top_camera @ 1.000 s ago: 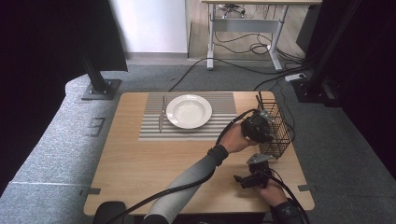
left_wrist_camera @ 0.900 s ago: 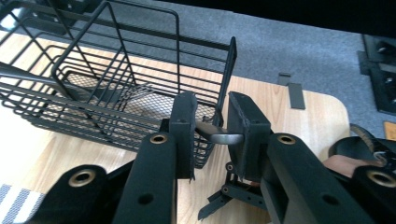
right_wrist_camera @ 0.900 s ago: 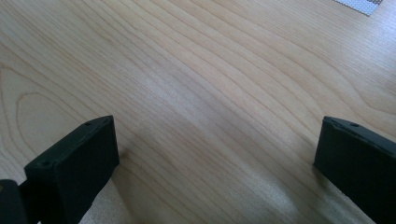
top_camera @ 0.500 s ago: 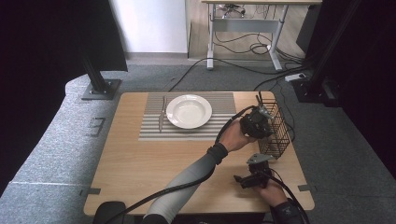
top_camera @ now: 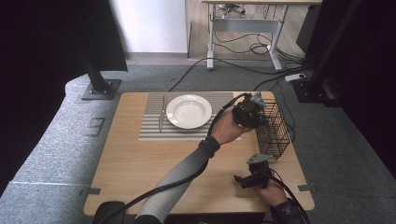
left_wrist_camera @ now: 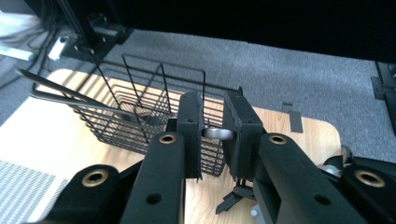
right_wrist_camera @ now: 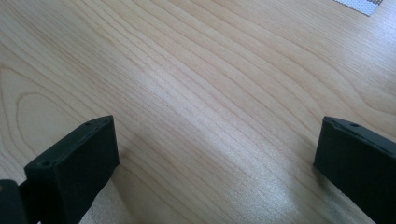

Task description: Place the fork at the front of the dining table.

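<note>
From the high view, our left gripper (top_camera: 256, 108) hangs over the near-left corner of the wire basket (top_camera: 276, 135), and the right gripper (top_camera: 243, 180) rests low just in front of that basket.

In the left gripper view the jaws are clamped on a thin metal utensil handle (left_wrist_camera: 218, 134), its rounded end showing between the pads, just in front of the basket (left_wrist_camera: 140, 112). We judge the grip shallow: the piece could pivot, slip free, or snag other handles (left_wrist_camera: 70, 100) leaning left of it.

In the right gripper view our jaws stand wide apart over bare table (right_wrist_camera: 210, 93).
</note>
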